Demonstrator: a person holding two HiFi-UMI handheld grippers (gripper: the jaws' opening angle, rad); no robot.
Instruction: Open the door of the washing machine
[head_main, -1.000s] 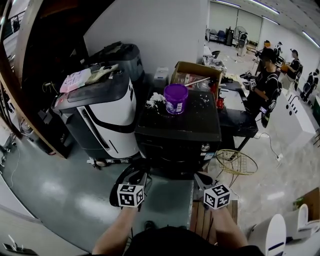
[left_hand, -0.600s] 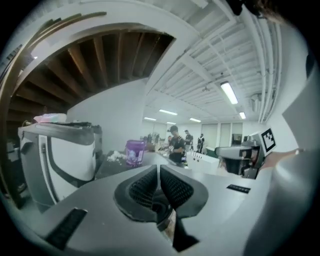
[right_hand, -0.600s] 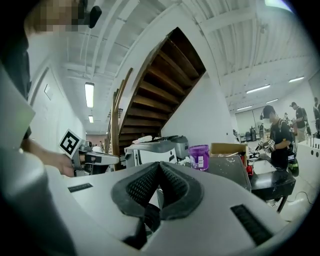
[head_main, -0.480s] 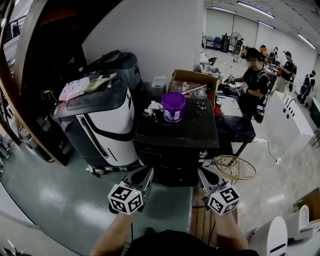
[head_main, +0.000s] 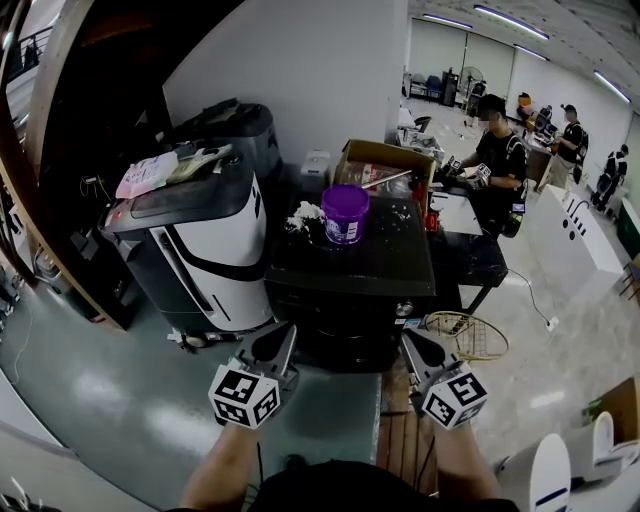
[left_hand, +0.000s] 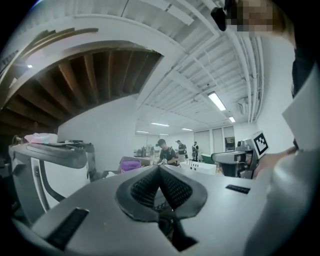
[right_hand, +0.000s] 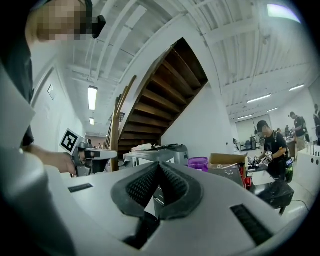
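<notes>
A boxy black washing machine (head_main: 350, 262) stands dead centre before us, its dark front facing our 2 grippers, the door itself lost in shadow. Just beside it on the left sits a rounded white-and-black plastic appliance (head_main: 215, 250). A brown cardboard box (head_main: 385, 160) shows behind the purple plastic bucket (head_main: 345, 215) on the washer's top. We hold the left gripper (head_main: 284, 338) and right gripper (head_main: 410, 342) level, short of the machine. The left's jaws have just closed, and both pairs meet on nothing.
</notes>
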